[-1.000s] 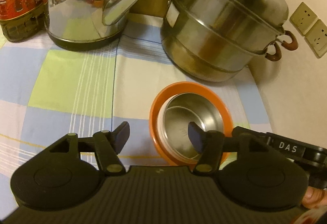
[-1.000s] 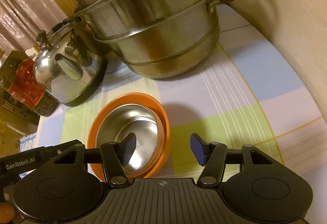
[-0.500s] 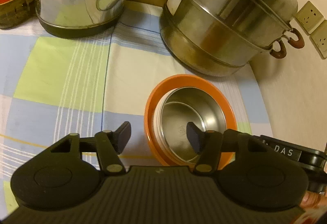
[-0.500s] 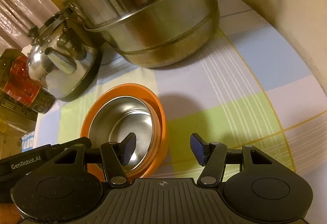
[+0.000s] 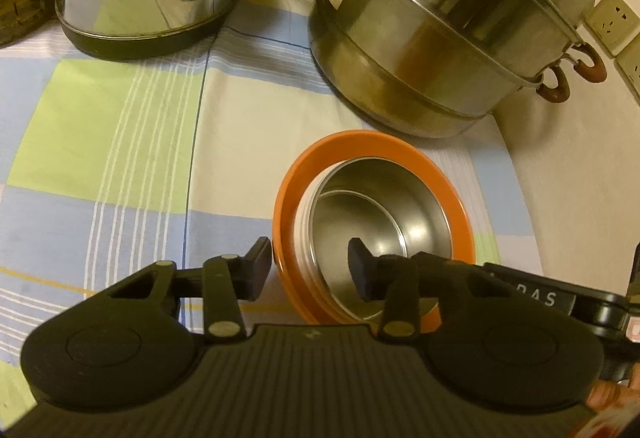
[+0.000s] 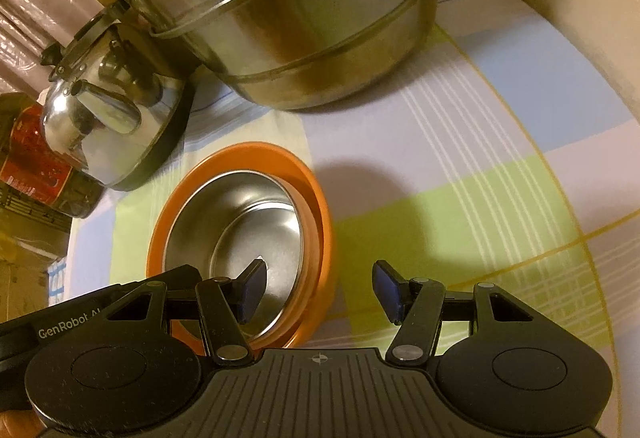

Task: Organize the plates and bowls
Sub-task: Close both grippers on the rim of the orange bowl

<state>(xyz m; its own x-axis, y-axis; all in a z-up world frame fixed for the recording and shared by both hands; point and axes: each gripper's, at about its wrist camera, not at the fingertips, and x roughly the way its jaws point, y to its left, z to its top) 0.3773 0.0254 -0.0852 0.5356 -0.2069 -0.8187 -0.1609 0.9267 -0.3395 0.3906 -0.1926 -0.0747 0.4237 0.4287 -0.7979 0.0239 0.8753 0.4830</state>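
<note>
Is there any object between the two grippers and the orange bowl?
Nothing visible does. The left gripper, jaws closing, already straddles the near-left rim of the orange bowl; no pad visibly presses yet. The right gripper straddles the opposite rim, open.

Left gripper (image 5: 308, 268): matte black body with a ribbed central plate, two round side housings, hinged finger links fixed by silver pivot screws, and dark pads. Right gripper (image 6: 319, 292): identical build, blue-faced pads, a small crosshair mark on the plate. Housings carry white "GenRobot.AI" and "DAS" lettering.
</note>
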